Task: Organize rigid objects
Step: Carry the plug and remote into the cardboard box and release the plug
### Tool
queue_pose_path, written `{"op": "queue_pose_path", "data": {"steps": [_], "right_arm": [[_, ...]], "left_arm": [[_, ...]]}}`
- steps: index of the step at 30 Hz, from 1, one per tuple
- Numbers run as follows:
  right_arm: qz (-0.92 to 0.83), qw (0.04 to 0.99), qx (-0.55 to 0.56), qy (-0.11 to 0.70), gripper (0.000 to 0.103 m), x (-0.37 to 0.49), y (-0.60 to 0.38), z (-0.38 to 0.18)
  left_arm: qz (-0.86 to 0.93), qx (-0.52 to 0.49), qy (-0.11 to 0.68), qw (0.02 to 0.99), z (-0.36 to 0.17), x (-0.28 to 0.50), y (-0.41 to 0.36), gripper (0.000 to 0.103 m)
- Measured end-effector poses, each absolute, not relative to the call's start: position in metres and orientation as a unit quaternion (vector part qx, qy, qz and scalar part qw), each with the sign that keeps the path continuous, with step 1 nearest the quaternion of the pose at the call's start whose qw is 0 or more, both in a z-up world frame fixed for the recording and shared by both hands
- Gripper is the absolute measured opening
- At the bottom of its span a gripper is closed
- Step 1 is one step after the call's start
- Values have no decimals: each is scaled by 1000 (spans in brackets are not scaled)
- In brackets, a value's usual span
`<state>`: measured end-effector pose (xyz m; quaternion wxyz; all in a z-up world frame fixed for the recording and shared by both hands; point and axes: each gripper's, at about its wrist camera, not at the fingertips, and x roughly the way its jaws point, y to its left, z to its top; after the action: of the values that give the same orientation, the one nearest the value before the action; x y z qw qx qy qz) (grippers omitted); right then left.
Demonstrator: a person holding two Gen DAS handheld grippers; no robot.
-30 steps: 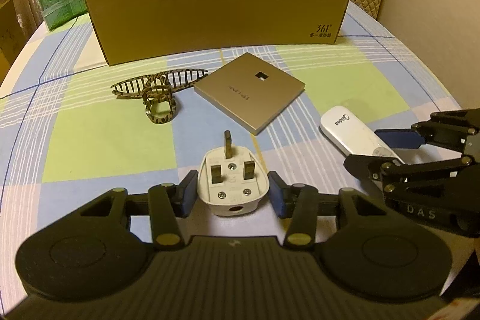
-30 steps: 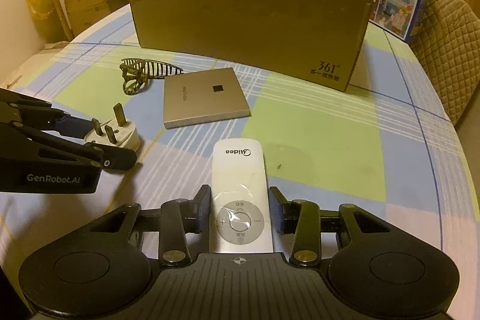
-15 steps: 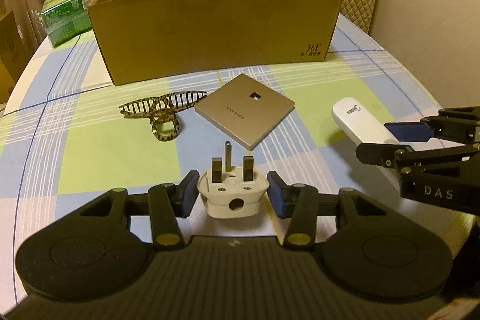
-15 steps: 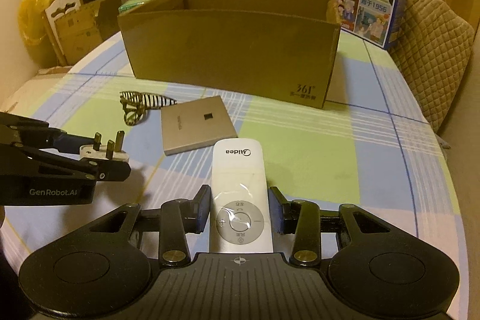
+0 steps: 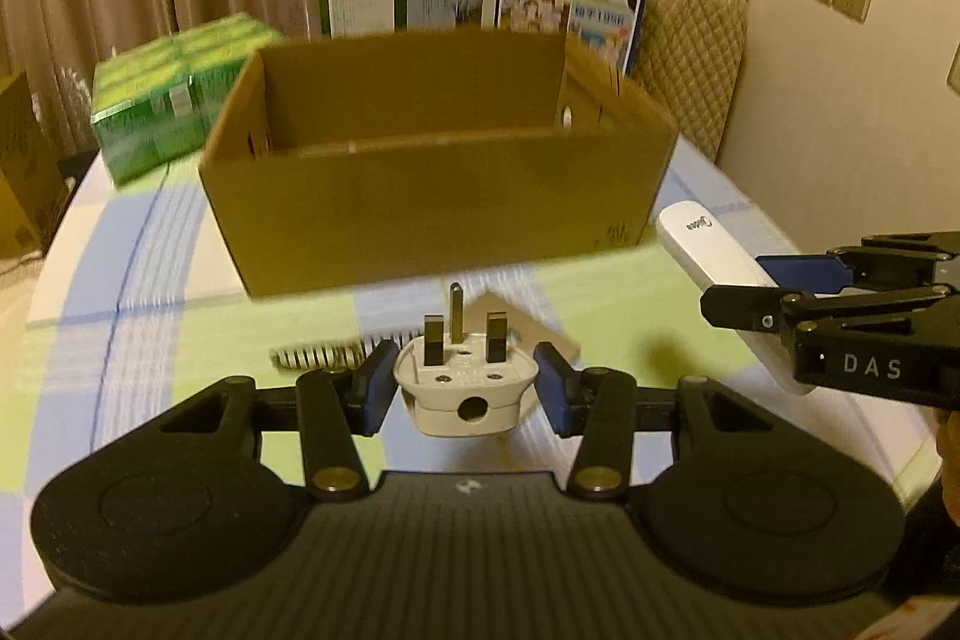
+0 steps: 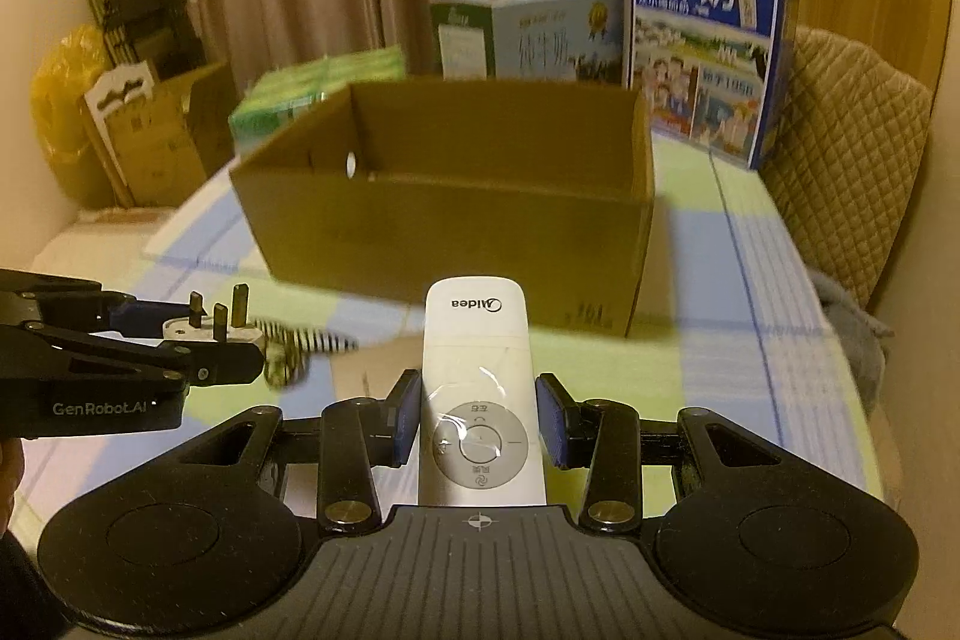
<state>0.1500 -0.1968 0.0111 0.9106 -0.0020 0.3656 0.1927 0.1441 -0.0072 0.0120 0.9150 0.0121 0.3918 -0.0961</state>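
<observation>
The open cardboard box (image 5: 438, 172) lies at twelve o'clock from both grippers, its long axis crosswise. The right gripper (image 6: 478, 427) is clamped on the white remote (image 6: 477, 388), pointing boxward; the left gripper (image 5: 463, 388) clamps the plug (image 5: 465, 388), prongs up. Neither looks nearer, though blur hinders judging.

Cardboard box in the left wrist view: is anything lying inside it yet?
No, the cardboard box shows only bare inner walls and floor, with no object visible inside.
</observation>
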Motion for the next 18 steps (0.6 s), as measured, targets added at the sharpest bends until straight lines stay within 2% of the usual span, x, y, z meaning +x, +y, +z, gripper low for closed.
{"op": "queue_pose_path", "data": {"steps": [11,18], "right_arm": [[197,922,4,333,38,203,-197,69],[192,925,17,326,38,246,-198,93]], "left_arm": [[-105,16,354,929,74,204,11,43],[-105,21,346,932,96,250,21,43]]}}
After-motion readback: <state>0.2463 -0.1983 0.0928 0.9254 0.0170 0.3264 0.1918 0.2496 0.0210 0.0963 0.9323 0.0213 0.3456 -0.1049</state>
